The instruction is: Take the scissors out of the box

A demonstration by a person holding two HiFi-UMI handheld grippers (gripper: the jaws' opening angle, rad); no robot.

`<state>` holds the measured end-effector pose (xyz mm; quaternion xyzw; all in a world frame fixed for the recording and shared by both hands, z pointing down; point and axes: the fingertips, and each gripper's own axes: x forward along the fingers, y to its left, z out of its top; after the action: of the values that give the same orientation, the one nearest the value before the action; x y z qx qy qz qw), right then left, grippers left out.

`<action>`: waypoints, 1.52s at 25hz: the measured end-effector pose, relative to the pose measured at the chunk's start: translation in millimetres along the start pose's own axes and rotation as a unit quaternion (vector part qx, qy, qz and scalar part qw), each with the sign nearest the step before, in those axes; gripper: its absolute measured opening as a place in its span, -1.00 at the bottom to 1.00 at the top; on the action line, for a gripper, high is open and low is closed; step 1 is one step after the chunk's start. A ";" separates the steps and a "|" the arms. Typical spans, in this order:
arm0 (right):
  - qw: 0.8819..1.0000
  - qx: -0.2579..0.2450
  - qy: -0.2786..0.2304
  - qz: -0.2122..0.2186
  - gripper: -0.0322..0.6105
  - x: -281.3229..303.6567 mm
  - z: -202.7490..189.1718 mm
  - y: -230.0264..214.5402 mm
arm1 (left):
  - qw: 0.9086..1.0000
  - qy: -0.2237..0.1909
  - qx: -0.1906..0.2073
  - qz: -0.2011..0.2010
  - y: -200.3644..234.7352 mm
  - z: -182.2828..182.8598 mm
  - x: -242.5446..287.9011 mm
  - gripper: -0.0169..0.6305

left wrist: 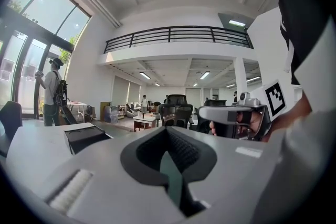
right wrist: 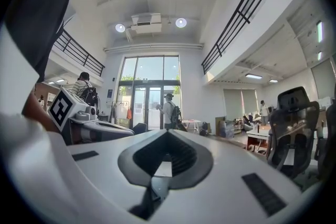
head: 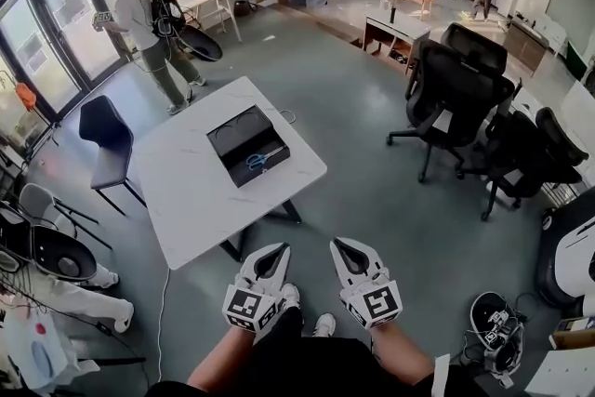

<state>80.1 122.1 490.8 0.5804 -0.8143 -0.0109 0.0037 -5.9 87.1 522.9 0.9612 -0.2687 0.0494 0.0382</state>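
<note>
Head view — scissors [head: 257, 160] beyond left tongs [head: 275, 252]

Your scissors [head: 257, 160] are too small in the head view to show more than blue handles; the blades are lost against the dark box [head: 232, 122]. From the left gripper view you see only the box's outer wall, with the inside hidden. Your forearms [head: 223, 365] are cut off at the head view's bottom edge.
</note>
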 end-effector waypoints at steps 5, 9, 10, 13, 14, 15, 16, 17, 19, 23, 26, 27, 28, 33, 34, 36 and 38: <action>1.000 -0.014 -0.002 -0.007 -0.88 25.2 9.2 -14.5 | 1.000 -0.006 -0.002 -0.015 19.1 7.9 22.8 -0.92; 1.000 -0.021 -0.002 -0.016 -0.88 49.2 15.9 -23.7 | 0.999 -0.016 0.001 -0.031 37.7 18.1 39.0 -0.92; 1.000 -0.022 -0.003 -0.018 -0.88 55.3 17.3 -25.1 | 0.999 -0.018 0.002 -0.033 43.1 20.0 42.7 -0.92; 0.999 -0.024 0.000 -0.021 -0.88 74.6 16.7 -25.9 | 0.999 -0.030 0.007 -0.038 60.9 26.6 49.4 -0.92; 0.999 -0.024 0.001 -0.021 -0.88 82.3 15.9 -24.8 | 0.999 -0.034 0.007 -0.039 68.4 29.1 50.6 -0.92; 0.999 -0.026 0.001 -0.021 -0.88 90.6 15.4 -23.3 | 0.998 -0.037 0.007 -0.040 76.3 31.3 52.2 -0.92; 0.999 -0.028 0.002 -0.021 -0.88 98.7 15.3 -22.1 | 0.998 -0.040 0.006 -0.041 84.0 32.6 54.3 -0.92; 0.999 -0.031 0.002 -0.022 -0.88 106.1 15.3 -21.4 | 0.998 -0.041 0.006 -0.043 90.9 32.9 56.7 -0.92; 0.999 -0.034 0.005 -0.026 -0.88 118.1 14.1 -20.6 | 0.998 -0.041 0.006 -0.047 102.5 32.1 61.1 -0.92; 0.999 -0.046 0.012 -0.024 -0.88 139.9 12.5 -14.4 | 0.998 -0.042 0.005 -0.054 123.6 30.6 66.8 -0.92; 0.999 -0.039 0.010 -0.029 -0.88 151.5 9.5 -8.7 | 0.997 -0.041 0.002 -0.066 132.6 27.1 65.3 -0.92; 0.999 -0.035 0.009 -0.032 -0.88 153.9 8.7 -6.6 | 0.997 -0.040 0.002 -0.070 134.4 25.6 64.5 -0.92; 0.999 -0.032 0.009 -0.034 -0.88 156.1 7.5 -4.9 | 0.997 -0.039 0.001 -0.072 136.2 24.5 64.0 -0.92; 0.999 -0.036 0.022 -0.032 -0.88 166.9 3.3 -6.9 | 0.996 -0.038 -0.001 -0.081 146.4 25.8 67.5 -0.92; 0.998 -0.038 0.022 -0.034 -0.88 169.2 4.1 -9.9 | 0.996 -0.038 -0.002 -0.081 148.0 25.1 69.5 -0.92; 0.998 -0.038 0.021 -0.038 -0.88 174.2 4.3 -16.6 | 0.996 -0.039 -0.004 -0.075 152.3 23.1 73.1 -0.92; 0.998 -0.035 0.021 -0.039 -0.88 180.4 2.0 -21.3 | 0.997 -0.042 -0.006 -0.065 158.4 21.7 75.7 -0.92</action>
<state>41.3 -55.3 487.1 0.6115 -0.7897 -0.0279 0.0407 -22.3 -88.9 517.5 0.9775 -0.2077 0.0049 0.0363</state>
